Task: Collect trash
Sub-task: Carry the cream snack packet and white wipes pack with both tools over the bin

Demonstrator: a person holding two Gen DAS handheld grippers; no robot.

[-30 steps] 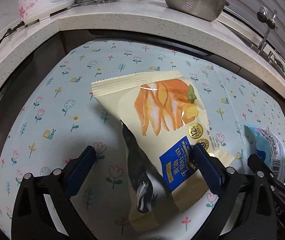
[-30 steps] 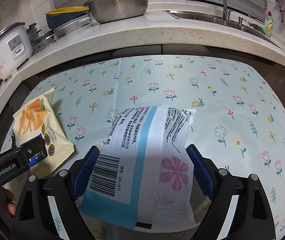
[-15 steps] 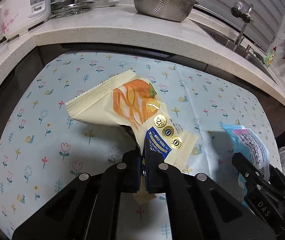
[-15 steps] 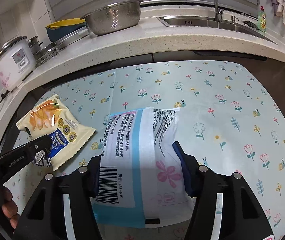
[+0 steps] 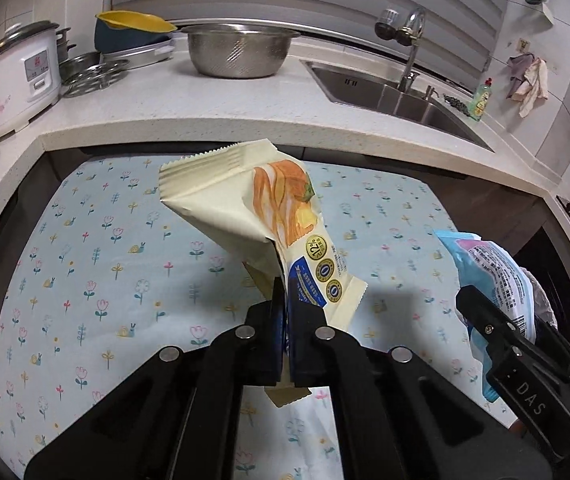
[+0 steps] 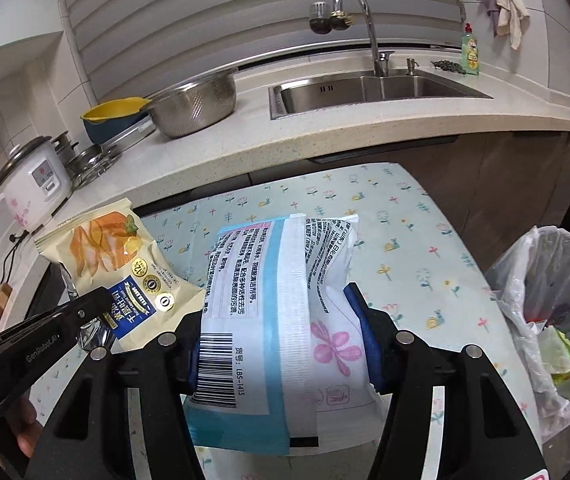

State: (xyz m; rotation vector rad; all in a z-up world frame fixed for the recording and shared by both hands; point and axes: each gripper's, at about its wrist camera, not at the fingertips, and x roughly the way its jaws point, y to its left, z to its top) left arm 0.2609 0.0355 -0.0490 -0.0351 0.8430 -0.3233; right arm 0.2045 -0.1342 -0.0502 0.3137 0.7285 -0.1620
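Black plastic makes up both grippers, each tilted downward over a pale blue flower-print cloth [image 5: 97, 280] on the low surface. The left gripper [image 5: 286, 312] has its jaws pressed together on the near corner of a cream snack packet [image 5: 245, 204], which hangs clear of the cloth, its crimped far end sticking up and away. In the right wrist view the side of this gripper reads "GenRobot.AI", and a bit of the person's hand [image 6: 25, 432] shows beneath it at lower left. The packet carries an orange fruit picture, a gold "12%" seal, three gold "0" seals and a blue panel of Chinese writing.

To the right, the right gripper [image 6: 281, 344] has its jaws clamped on the two sides of a white and light blue wipes pack [image 6: 285, 300], also lifted off the cloth. Its back shows a barcode, the code "LBS-1415", blocks of Chinese text and a pink flower. The left wrist view shows "DAS" on this gripper's side.

Two pieces of trash are in hand, one per gripper. One bin lined with a clear plastic bag [image 6: 557, 304] stands at the cloth's right edge, with green scraps inside.
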